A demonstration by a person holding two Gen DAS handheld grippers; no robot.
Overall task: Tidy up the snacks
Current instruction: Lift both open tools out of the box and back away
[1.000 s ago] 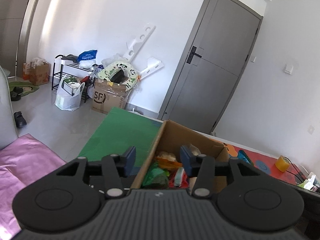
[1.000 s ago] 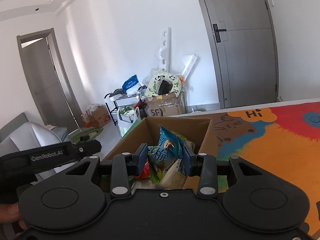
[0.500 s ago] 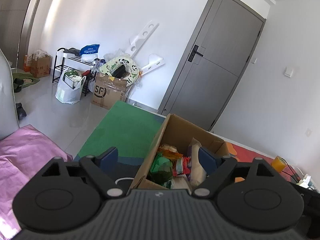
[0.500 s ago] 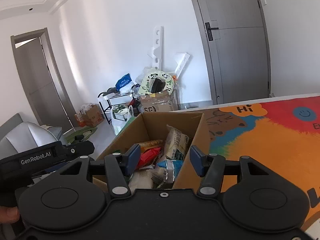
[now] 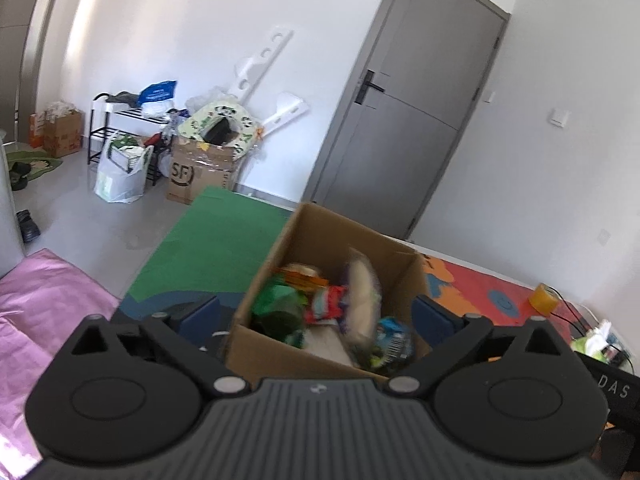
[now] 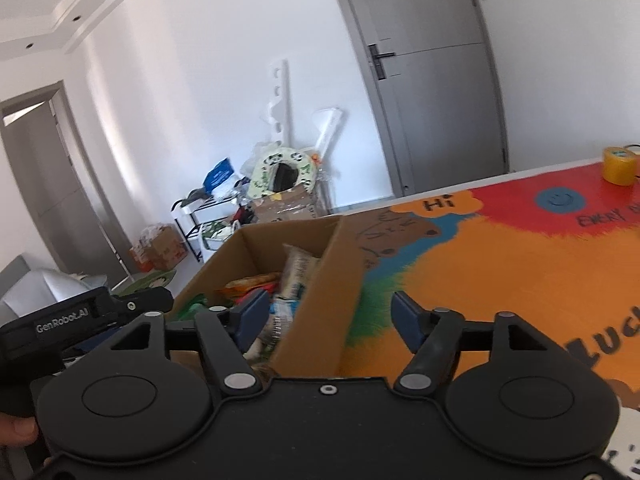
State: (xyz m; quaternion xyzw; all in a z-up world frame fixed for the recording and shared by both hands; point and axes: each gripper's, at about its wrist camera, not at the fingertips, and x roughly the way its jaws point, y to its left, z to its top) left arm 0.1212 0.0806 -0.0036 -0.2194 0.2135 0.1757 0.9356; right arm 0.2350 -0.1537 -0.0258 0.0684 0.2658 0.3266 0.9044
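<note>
Snacks (image 5: 320,312) lie in the cardboard box (image 5: 344,240) ahead of both just-opened, empty claws, left claw (image 5: 316,316) and right claw (image 6: 330,316).

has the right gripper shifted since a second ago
Yes. The right gripper has swung right: it was centred over the cardboard box, and now the box's right wall sits between its jaws. They have just been opening, gripping nothing.

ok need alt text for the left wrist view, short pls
An open cardboard box packed with snack packets sits on a colourful play mat, seen between the wide-open jaws of the left gripper, which holds nothing. Behind it are a grey door and clutter along a white wall, including an SF carton.
</note>
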